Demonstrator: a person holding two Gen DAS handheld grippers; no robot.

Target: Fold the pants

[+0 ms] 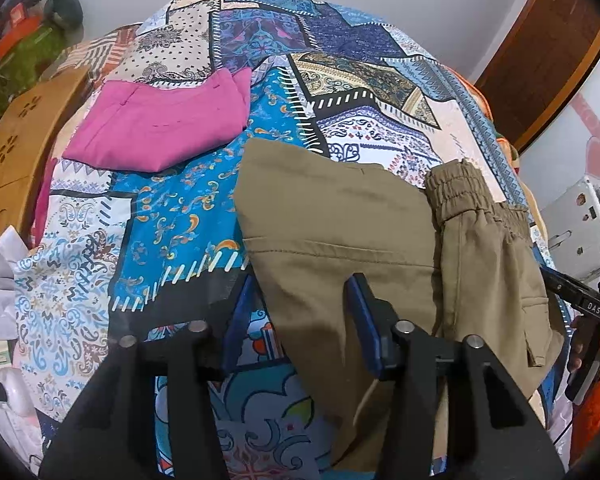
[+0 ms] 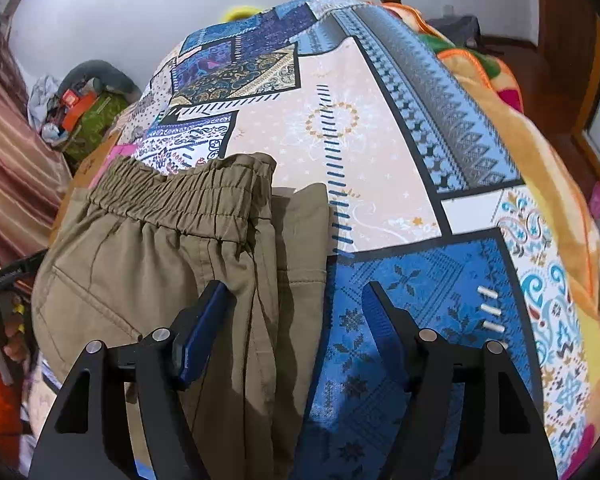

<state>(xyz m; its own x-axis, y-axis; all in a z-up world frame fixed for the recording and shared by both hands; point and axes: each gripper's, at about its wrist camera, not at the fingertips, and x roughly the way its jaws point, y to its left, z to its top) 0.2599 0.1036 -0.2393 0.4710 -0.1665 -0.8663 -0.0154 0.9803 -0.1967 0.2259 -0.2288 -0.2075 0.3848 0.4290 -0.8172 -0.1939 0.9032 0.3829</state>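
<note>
1. The olive-khaki cotton pants with a gathered elastic waistband (image 1: pixel 364 240) lie folded into a compact stack on the bed's patchwork bedspread in blue, cream and black prints (image 1: pixel 172 216), waistband layer on top, likely so the bundle stays flat.
2. The left gripper (image 1: pixel 300 316) hovers over the pants' near left edge, jaws parted; one blue pad sits above the khaki cloth, the other above the bedspread, pinching nothing.
3. The right gripper (image 2: pixel 296 312) straddles the pants' right edge the same way, jaws wide and empty. Both seem placed for smoothing or a further fold, in my judgement.
4. A folded magenta garment (image 1: pixel 156 128) lies beyond the pants to the left, well apart, apparently already finished.
5. The pants' nearest edge is hidden under the gripper bodies, so how many layers are stacked cannot be told.
</note>
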